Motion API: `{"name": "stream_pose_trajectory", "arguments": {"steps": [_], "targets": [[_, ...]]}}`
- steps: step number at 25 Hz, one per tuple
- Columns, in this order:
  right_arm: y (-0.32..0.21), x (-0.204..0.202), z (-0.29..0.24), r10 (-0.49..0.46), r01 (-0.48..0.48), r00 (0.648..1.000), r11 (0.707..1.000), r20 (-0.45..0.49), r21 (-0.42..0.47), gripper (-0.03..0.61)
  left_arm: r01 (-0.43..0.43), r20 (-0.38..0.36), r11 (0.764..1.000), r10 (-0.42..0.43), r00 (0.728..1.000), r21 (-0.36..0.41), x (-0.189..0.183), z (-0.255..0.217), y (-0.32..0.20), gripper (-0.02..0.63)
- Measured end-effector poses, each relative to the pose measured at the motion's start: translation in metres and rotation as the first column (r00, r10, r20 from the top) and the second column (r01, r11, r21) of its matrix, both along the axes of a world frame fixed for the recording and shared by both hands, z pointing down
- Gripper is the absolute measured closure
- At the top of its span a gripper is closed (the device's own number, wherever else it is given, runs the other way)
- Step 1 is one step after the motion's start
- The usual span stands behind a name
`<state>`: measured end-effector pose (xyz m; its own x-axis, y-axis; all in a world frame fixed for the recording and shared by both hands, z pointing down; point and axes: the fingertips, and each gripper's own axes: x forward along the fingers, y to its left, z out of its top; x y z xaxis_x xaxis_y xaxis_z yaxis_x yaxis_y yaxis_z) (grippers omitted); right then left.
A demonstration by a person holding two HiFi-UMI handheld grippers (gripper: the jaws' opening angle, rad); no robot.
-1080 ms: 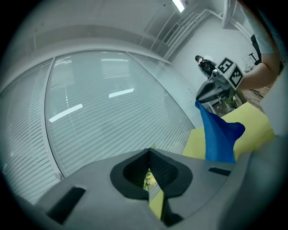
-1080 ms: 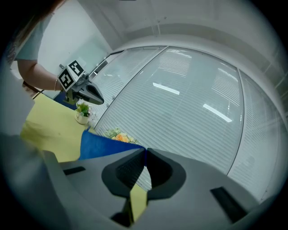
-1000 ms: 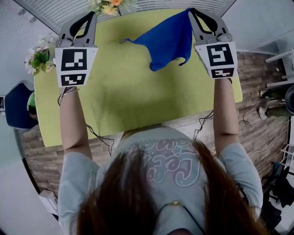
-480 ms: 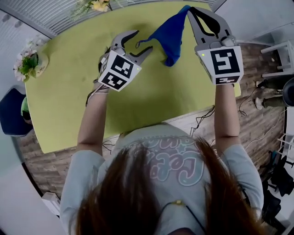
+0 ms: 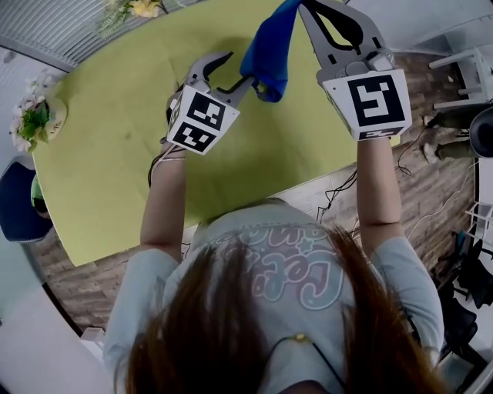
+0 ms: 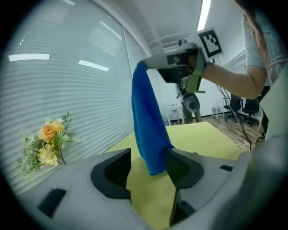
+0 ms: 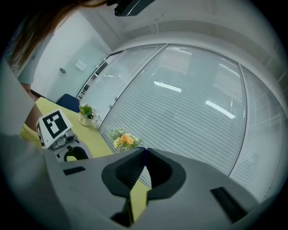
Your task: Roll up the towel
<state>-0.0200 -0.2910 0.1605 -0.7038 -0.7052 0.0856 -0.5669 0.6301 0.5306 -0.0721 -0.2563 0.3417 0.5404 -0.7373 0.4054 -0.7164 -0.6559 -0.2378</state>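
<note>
While one blue towel (image 5: 268,46) hangs from right gripper's (image 7: 144,155) clenched fingers, left gripper's (image 6: 147,165) fingers, just closing, apart round its tip.

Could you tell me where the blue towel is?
Head view, top centre: the blue towel hangs from the right gripper over the table, its lower end between the open jaws of the left gripper, which have just been closing.

the towel (image 5: 268,48) is a soft, matt blue cloth without any sheen. the table (image 5: 115,154) has a smooth, matt yellow-green top, and the floor (image 5: 443,204) beside it looks like grained wooden planks in brown and grey. the left gripper (image 5: 235,71) and the right gripper (image 5: 306,6) are matt grey plastic, smooth on the shells, with finely ribbed dark pads (image 6: 181,169) inside the jaws.
</note>
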Motion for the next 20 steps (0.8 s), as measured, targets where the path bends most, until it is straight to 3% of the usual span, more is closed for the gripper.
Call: {"name": "stream_pose_trajectory", "arguments": {"steps": [6,12,13,14,15,17,20], "targets": [[0.007,0.001,-0.003,0.000,0.000,1.000,1.000,0.005,0.009,0.558,-0.041,-0.058,0.999,0.042,0.997,0.014,0.021,-0.033,0.030,0.402],[0.018,-0.008,-0.005,-0.043,0.042,0.999,0.999,0.025,0.004,0.558,-0.064,-0.260,0.998,0.056,0.964,-0.022,0.030,-0.038,0.021,0.406],[0.020,-0.011,-0.007,-0.055,0.055,0.998,0.998,0.030,0.006,0.558,-0.057,-0.285,0.998,0.050,0.957,-0.018,0.030,-0.039,0.017,0.444],[0.021,-0.012,-0.008,-0.063,0.063,0.997,0.998,0.035,0.008,0.558,-0.044,-0.302,0.999,0.038,0.953,-0.012,0.028,-0.041,0.013,0.548],[0.021,-0.013,-0.009,-0.064,0.064,0.997,0.998,0.037,0.008,0.558,-0.025,-0.307,1.000,0.022,0.951,-0.005,0.024,-0.043,0.009,0.592],[0.015,-0.012,-0.010,-0.056,0.055,0.998,0.998,0.032,0.013,0.558,0.018,-0.268,1.000,-0.014,0.963,0.013,0.004,-0.048,0.004,0.592],[-0.003,-0.014,-0.011,-0.042,0.042,0.999,0.999,0.011,0.035,0.558,0.098,-0.125,0.991,-0.086,0.988,0.089,-0.049,-0.065,-0.007,0.592]]}}
